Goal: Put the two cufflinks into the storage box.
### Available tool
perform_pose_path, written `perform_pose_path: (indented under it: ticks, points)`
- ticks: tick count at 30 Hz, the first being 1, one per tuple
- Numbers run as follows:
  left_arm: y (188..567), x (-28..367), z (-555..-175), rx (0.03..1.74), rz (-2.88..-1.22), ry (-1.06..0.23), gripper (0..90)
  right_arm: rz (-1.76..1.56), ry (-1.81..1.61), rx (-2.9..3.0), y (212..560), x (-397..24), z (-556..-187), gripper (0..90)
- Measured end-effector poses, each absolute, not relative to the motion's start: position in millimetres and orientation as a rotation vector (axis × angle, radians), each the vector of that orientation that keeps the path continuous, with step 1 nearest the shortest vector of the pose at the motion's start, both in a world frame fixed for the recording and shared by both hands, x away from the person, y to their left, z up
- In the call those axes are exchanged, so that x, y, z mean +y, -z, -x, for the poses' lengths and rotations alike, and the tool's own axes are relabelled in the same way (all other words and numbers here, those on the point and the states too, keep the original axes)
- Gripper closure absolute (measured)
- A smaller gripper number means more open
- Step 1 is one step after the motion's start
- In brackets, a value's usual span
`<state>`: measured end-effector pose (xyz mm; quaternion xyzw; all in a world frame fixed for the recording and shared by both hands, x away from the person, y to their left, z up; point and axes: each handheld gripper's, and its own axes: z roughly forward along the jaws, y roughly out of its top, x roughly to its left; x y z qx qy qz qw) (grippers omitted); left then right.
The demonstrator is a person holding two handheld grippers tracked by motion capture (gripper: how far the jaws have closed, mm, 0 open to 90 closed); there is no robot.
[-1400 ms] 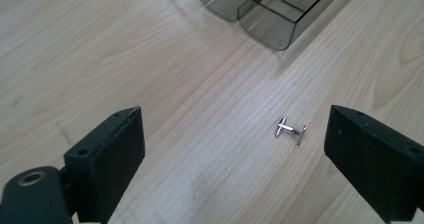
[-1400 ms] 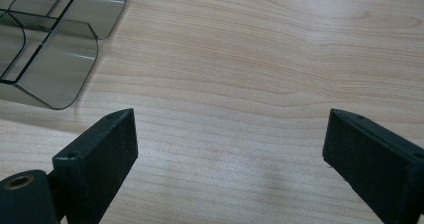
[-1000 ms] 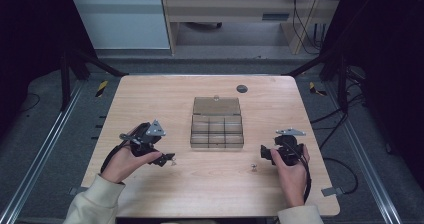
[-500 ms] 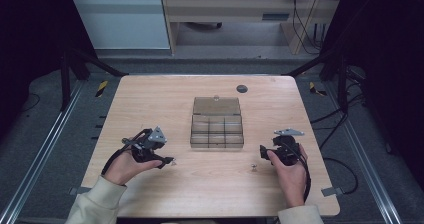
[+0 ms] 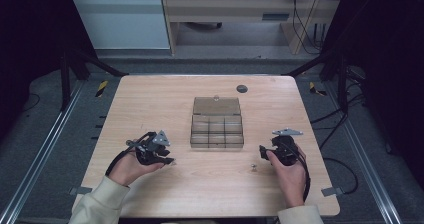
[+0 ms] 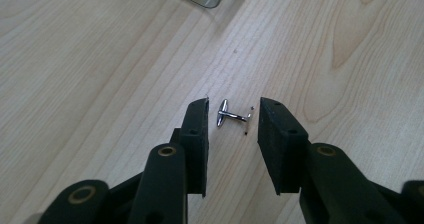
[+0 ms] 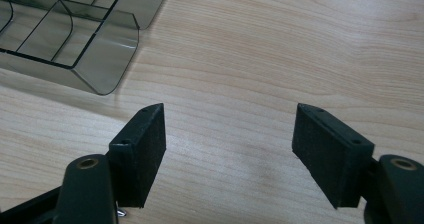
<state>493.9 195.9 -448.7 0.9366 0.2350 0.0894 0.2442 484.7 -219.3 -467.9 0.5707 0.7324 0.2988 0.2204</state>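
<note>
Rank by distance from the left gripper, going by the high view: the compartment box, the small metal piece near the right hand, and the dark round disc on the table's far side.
From the left gripper:
1. Compartment box, centre of the table, ahead and toward the right hand.
2. Small metal piece, across the table beside the right hand.
3. Dark round disc, near the far edge beyond the box.

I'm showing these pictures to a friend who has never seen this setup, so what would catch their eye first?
Probably the smoky clear compartment box, lid open, at the middle of the wooden table. Next, the left gripper, whose jaws have just been closing around a small silver cufflink lying on the wood, pads not yet touching it. The right gripper is open over bare wood near the box's corner.
</note>
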Motion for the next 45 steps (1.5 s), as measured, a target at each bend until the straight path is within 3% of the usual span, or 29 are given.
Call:
perform_pose_path:
  ticks: [20,31,45]
  points:
    - [465.1,176.5,-493.3,0.575,-2.659,-0.233,77.3,-1.576,-0.826,2.050,468.6,-217.0,-485.6,31.2]
    - [467.0,177.0,-494.3,0.574,-2.669,-0.225,88.7,-1.568,-0.825,2.057,469.1,-217.0,-485.9,31.5]
    - [461.5,187.6,-497.9,0.612,-2.611,-0.209,89.1,-1.573,-0.830,2.058,469.1,-217.1,-486.0,31.2]
